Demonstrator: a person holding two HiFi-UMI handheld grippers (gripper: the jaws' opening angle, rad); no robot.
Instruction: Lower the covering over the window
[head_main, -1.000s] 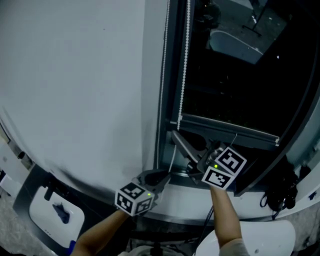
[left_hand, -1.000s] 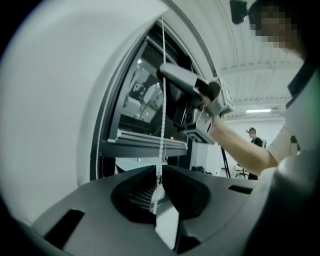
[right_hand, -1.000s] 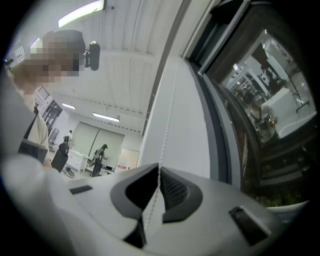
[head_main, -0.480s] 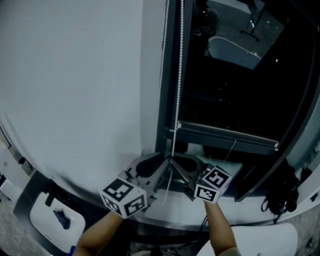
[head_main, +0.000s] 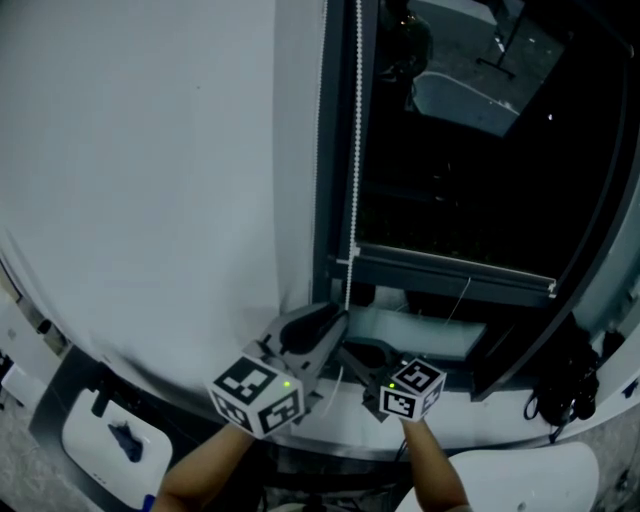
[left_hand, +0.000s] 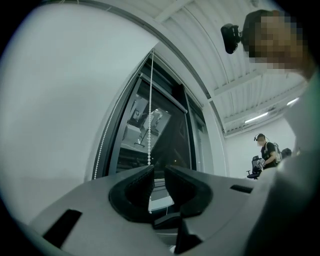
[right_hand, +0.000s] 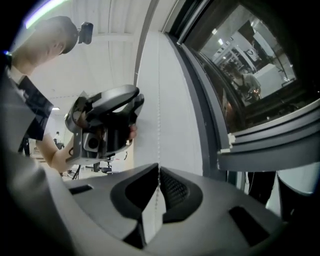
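Lower now, the right gripper (right_hand: 159, 169) is clamped on the thin white beaded cord (head_main: 357, 150). The left gripper (left_hand: 158, 170), higher, has jaws just eased narrowly apart around it, seemingly loose. Light, limp, slippery: pinch between beads. The covering's grey bottom bar (head_main: 450, 272) hangs low across the dark window (head_main: 480, 180).

This place looks like an office or a lab workroom, not a home. A tall window (head_main: 450, 170) with a dark metal frame (head_main: 335, 150) stands in a plain white wall (head_main: 150, 150), and the bead chain (head_main: 357, 120) of a blind hangs beside the frame. The dark glass reflects a lit room with white furniture. In the left gripper view the ceiling (left_hand: 235, 75) has white ribbed panels and a long strip light (left_hand: 256, 118). Far behind, a person (left_hand: 267, 150) with gear on the head stands near an office chair (left_hand: 254, 167).
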